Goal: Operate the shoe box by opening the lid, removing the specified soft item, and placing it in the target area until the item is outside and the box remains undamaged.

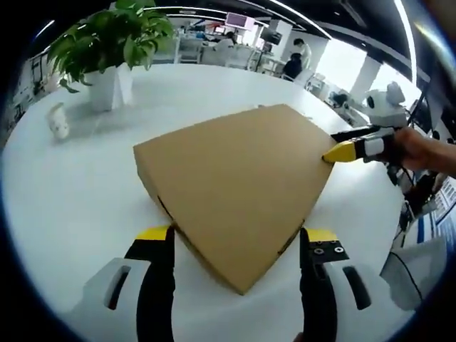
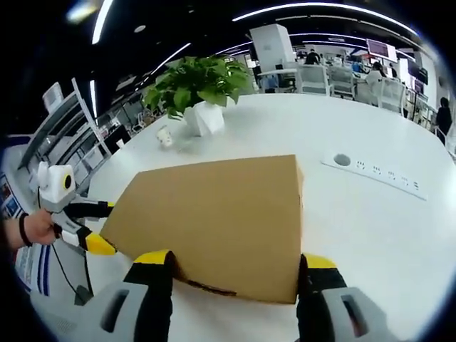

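A plain brown cardboard shoe box (image 1: 235, 185) lies on the white table (image 1: 71, 199) with its lid down. One corner of it points at me between the yellow-tipped jaws of my left gripper (image 1: 236, 235), which stand wide apart on either side without closing on it. My right gripper (image 1: 340, 146) comes in from the right, held by a hand, its yellow tip at the box's right corner. In the right gripper view a short side of the box (image 2: 214, 221) sits between the spread jaws of the right gripper (image 2: 235, 260). The left gripper (image 2: 100, 226) is at the box's left corner.
A leafy plant in a white pot (image 1: 107, 85) (image 2: 203, 117) stands at the far side of the table, with a small white figurine (image 1: 58, 121) (image 2: 164, 135) beside it. A socket strip (image 2: 377, 171) is set into the tabletop right of the box. Office desks and people are beyond.
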